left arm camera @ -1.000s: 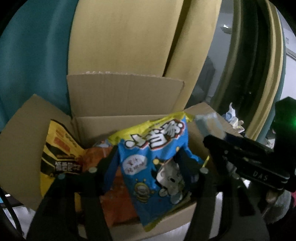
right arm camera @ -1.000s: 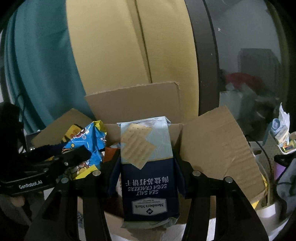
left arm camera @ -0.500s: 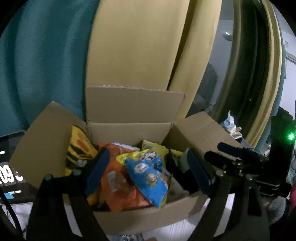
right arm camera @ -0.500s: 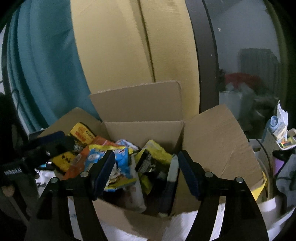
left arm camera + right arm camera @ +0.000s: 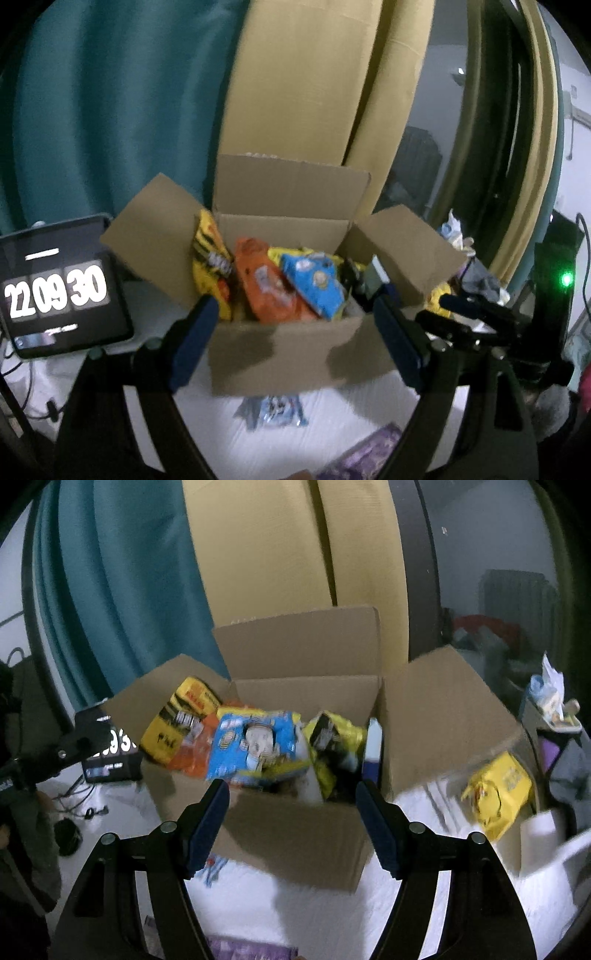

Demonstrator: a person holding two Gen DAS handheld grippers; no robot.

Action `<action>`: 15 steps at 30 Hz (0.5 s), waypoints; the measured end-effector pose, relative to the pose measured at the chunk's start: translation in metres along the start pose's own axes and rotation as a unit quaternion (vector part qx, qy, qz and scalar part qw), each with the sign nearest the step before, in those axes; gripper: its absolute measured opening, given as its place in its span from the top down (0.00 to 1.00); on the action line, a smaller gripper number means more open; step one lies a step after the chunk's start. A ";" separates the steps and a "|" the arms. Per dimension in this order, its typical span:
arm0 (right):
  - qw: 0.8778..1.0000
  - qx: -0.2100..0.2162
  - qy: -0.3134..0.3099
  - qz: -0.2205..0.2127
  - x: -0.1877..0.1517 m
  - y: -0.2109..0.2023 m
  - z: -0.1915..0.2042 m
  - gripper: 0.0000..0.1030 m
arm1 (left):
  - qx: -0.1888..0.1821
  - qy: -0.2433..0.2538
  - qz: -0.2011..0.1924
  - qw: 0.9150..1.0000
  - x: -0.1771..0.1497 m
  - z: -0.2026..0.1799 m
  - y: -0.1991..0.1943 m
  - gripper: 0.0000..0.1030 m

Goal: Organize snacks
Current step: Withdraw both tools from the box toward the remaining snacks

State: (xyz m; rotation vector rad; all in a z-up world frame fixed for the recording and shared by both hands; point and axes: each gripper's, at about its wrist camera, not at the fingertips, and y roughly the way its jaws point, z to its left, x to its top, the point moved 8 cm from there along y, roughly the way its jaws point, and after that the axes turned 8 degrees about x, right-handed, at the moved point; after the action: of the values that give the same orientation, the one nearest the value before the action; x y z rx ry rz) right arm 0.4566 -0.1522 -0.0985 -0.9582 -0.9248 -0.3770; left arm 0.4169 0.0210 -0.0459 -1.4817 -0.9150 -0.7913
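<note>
Each tool is matte black: two angular arms with round silver screw heads at the joints, ending in flat dark-blue pads. The left tool [image 5: 291, 336] and the right tool [image 5: 293, 819] look alike; a green light glows on the right tool's black body.

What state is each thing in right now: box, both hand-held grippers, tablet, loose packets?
cardboard box: flaps open, snack bags inside
left hand-held gripper: open, nothing held
right hand-held gripper: open, nothing held
blue snack bag: lying in the box, on top
tablet: screen on, reads 22 09 30
pale blue packet: outside the box, on the white surface
yellow packet: outside the box, right of it
</note>
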 end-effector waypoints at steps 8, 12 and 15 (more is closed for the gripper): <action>0.999 -0.010 0.018 0.025 -0.046 -0.014 0.008 0.28 | -0.003 0.006 0.041 0.999 -0.064 0.010 -0.025 0.15; 0.999 -0.016 0.024 0.041 -0.070 -0.017 0.011 0.28 | -0.008 0.014 0.071 0.997 -0.102 0.013 -0.031 0.15; 0.998 -0.018 0.031 0.053 -0.090 -0.017 0.011 0.28 | -0.008 0.018 0.091 0.996 -0.128 0.019 -0.029 0.15</action>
State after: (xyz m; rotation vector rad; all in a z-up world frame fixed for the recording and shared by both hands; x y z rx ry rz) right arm 0.3885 -0.1617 -0.1594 -1.0183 -0.8090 -0.3326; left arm 0.3312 0.0273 -0.1470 -1.5353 -0.7356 -0.6895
